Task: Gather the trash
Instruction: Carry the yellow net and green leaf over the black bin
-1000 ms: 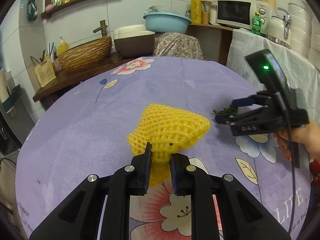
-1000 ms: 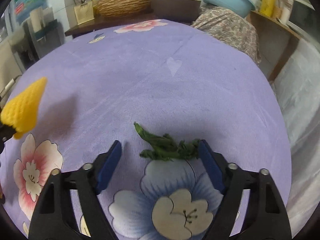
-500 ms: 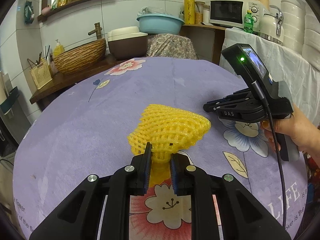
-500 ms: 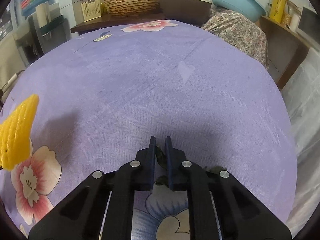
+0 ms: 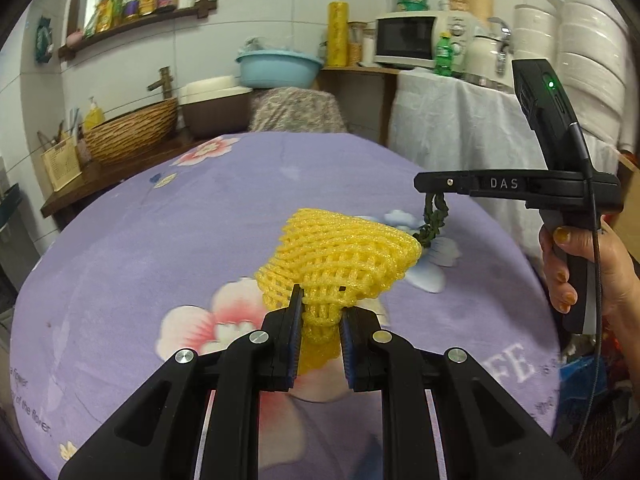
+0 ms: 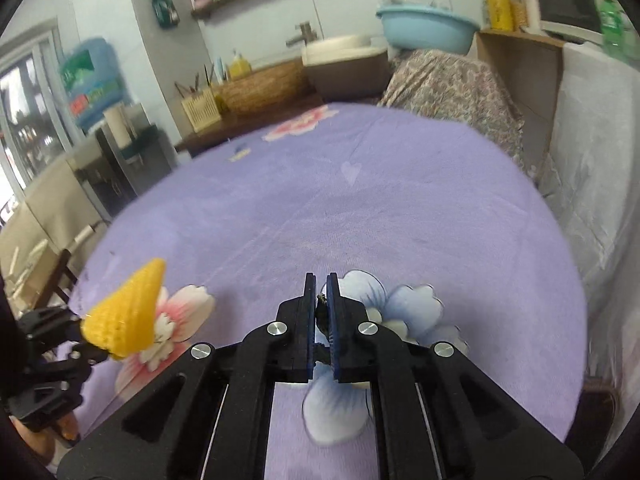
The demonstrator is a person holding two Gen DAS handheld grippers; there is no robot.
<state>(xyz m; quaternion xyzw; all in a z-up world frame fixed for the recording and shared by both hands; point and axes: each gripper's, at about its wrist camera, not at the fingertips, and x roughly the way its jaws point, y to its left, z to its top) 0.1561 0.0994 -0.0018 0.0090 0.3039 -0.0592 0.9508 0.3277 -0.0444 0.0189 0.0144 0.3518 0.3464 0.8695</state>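
Observation:
My left gripper [image 5: 320, 312] is shut on a yellow foam fruit net [image 5: 340, 256] and holds it above the purple flowered tablecloth [image 5: 180, 240]. The net also shows at the left of the right wrist view [image 6: 128, 312]. My right gripper [image 6: 321, 292] is shut on a wilted green vegetable scrap [image 6: 322, 322], lifted off the cloth. In the left wrist view the right gripper [image 5: 432, 186] is at the right, with the scrap [image 5: 434, 220] hanging from its tips.
A wooden counter with a woven basket [image 5: 128, 132], a brown pot [image 5: 216, 108] and a blue basin [image 5: 278, 68] stands behind the table. A white-draped stand [image 5: 460, 128] with a microwave [image 5: 408, 40] is at the right. A chair [image 6: 52, 280] stands at the table's left edge.
My right gripper closed on the green scrap and lifted it off the cloth. Both grippers have risen; the left still holds the yellow net.

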